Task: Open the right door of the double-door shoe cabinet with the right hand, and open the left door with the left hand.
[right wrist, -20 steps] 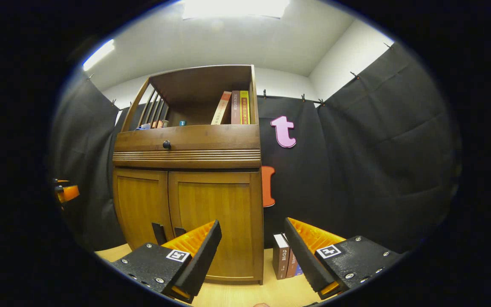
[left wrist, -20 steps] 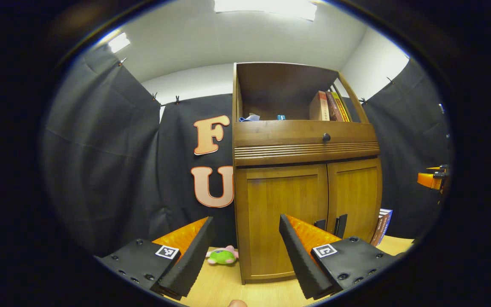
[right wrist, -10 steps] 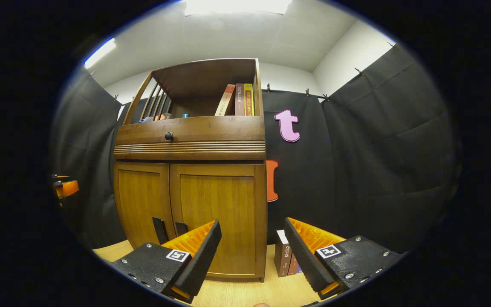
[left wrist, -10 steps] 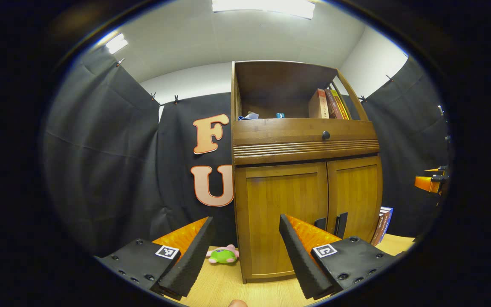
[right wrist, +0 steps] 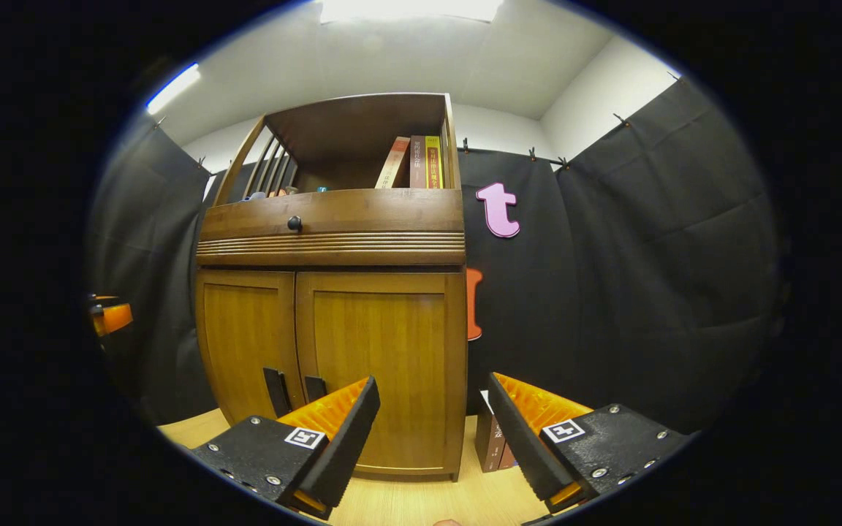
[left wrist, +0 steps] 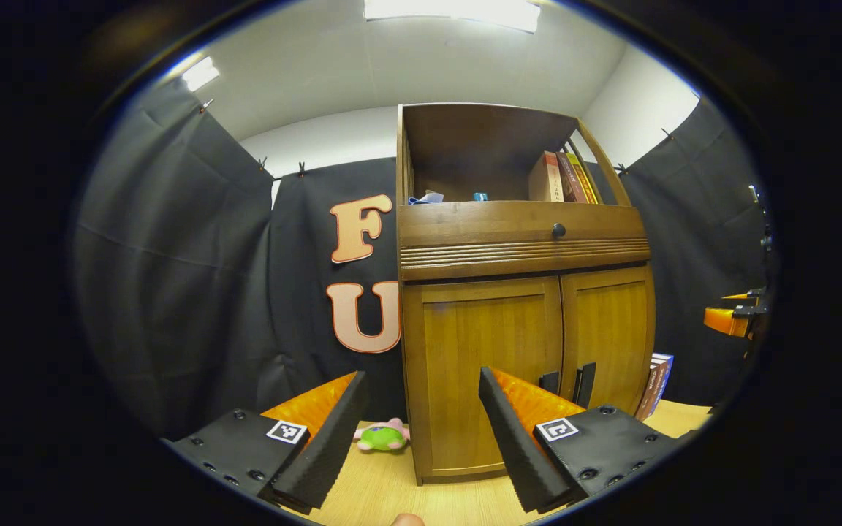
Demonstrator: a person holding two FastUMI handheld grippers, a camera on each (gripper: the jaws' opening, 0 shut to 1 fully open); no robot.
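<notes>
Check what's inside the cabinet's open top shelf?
In the top shelf: books standing at its right end, small blue items near the left. Its front rail hides whatever lies lower.

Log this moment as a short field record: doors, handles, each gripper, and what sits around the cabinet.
cabinet: wooden shoe cabinet on a light wood table
right door: closed
left door: closed
handles: two dark bars at the centre seam, untouched
right gripper: open, short of the cabinet
left gripper: open, short of the cabinet
top shelf: books
beside cabinet: standing books; green plush toy
</notes>
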